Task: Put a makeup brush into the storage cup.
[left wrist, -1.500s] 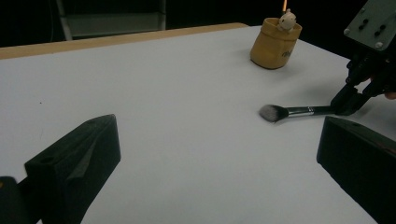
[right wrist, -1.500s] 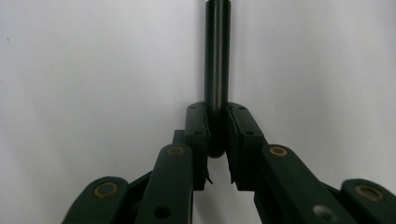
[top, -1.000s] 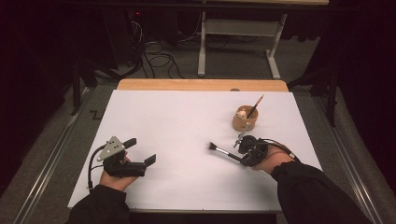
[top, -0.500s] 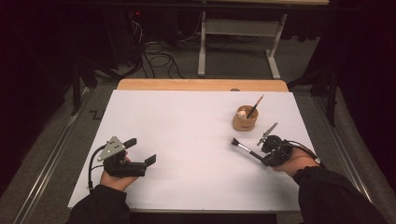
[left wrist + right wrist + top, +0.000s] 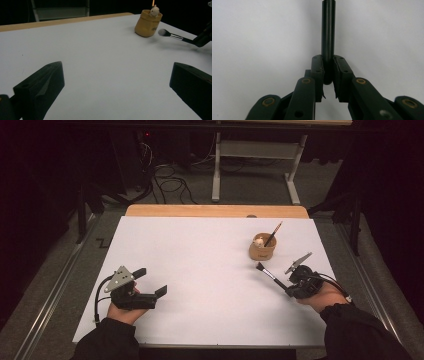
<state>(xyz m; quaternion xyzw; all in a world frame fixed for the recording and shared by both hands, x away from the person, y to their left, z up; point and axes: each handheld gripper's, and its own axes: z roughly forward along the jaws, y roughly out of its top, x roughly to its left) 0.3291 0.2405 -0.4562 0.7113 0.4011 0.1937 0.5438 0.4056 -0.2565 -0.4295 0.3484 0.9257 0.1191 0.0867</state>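
My right gripper clamps the black handle end of the makeup brush, held above the table near the wooden cup. It looks light, stiff and slick, so gripping nearer mid-handle seems steadier; my left gripper rests wide open and empty

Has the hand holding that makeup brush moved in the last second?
Yes. The right gripper with the brush has shifted right, from below the wooden cup toward the table's right edge.
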